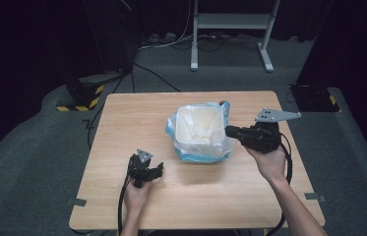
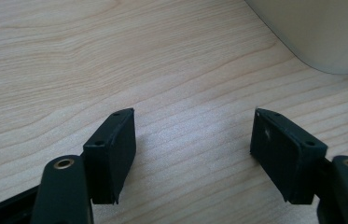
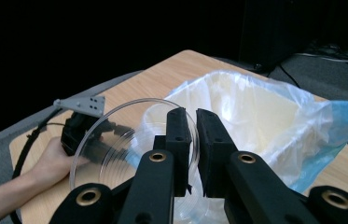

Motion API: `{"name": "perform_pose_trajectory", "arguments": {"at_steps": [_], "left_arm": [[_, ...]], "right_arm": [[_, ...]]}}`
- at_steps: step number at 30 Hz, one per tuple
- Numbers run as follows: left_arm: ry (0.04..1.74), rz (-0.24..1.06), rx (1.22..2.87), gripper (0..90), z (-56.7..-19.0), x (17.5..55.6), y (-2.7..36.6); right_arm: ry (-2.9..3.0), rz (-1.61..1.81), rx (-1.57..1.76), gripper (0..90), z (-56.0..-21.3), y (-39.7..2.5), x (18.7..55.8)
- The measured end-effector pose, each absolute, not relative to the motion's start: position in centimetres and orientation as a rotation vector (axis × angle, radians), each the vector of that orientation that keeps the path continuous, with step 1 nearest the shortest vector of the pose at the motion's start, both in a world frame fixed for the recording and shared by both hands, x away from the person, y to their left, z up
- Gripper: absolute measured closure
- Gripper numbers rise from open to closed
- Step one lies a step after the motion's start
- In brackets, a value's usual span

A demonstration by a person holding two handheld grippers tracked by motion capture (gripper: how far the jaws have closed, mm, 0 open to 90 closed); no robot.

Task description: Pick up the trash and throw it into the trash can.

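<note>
Clear plastic is what the right gripper (image 3: 195, 140) has clenched: a see-through cup (image 3: 129, 144), pinched by its rim between the 2 jaws, tipped on its side at the near edge of the white bin (image 1: 198, 129) with its bluish liner bag (image 3: 321, 126). The left gripper (image 2: 192, 149) rests released, jaws wide apart over bare wooden table (image 2: 69, 56), near the bin.

Black tongs (image 3: 191, 140), brass screws, trailing cables

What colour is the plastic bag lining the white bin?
The bag is translucent pale blue, seen best in the right gripper view.
</note>
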State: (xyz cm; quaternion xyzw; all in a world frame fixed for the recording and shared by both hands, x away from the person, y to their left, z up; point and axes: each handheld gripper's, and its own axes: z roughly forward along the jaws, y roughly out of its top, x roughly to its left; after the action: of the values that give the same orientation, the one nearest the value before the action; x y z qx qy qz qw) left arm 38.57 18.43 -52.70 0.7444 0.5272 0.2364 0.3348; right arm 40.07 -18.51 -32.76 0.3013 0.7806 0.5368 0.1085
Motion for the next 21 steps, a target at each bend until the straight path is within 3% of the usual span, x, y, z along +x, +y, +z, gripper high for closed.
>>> {"name": "perform_pose_trajectory", "arguments": {"at_steps": [21], "left_arm": [[1.376,0.617,1.942,30.8,-52.7,38.6,18.4]], "right_arm": [[2.227,1.525,0.880,83.5,-30.8,-17.5,42.0]]}}
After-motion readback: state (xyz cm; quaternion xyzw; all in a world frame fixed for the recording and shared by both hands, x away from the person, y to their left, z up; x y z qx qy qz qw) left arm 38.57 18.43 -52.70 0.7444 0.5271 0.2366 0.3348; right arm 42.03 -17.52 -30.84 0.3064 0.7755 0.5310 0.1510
